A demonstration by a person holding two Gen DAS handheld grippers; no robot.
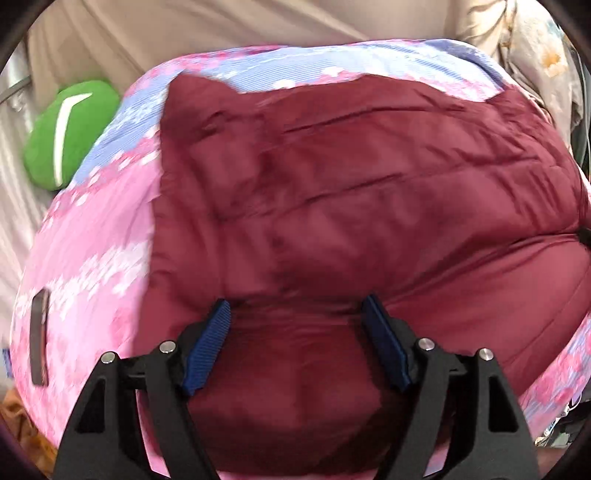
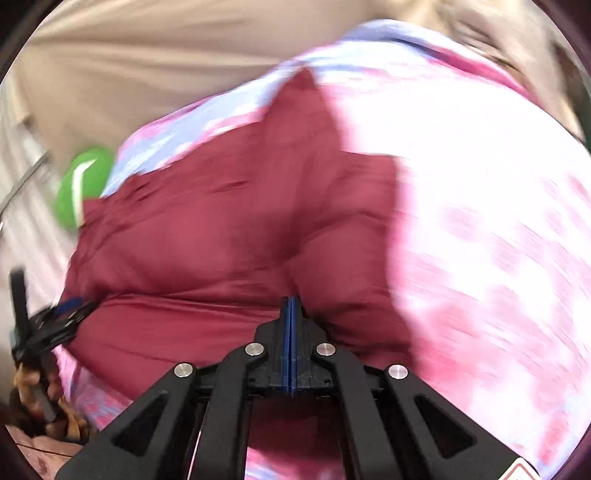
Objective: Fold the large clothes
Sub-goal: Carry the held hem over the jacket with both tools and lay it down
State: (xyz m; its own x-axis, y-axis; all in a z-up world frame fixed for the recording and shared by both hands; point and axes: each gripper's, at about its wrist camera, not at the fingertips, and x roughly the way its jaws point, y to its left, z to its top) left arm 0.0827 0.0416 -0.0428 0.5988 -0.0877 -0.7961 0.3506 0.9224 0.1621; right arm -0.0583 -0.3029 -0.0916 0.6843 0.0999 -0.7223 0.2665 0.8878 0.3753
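Note:
A large maroon quilted garment (image 1: pixel 351 192) lies spread on a pink and lilac floral bedspread (image 1: pixel 92 251). My left gripper (image 1: pixel 297 308) is open, its blue pads on either side of a raised fold at the garment's near edge. In the right wrist view the garment (image 2: pixel 221 236) fills the middle. My right gripper (image 2: pixel 291 299) has its blue pads pressed together at a crease of the maroon fabric; whether cloth is pinched between them is hidden. The left gripper (image 2: pixel 70 308) shows at the left edge of that view, at the garment's near edge.
A green cushion (image 1: pixel 70 133) with a white stripe sits at the bed's far left, also seen in the right wrist view (image 2: pixel 83 181). A dark flat phone-like object (image 1: pixel 38 336) lies on the bedspread at left. Beige curtain fabric (image 1: pixel 184 33) hangs behind the bed.

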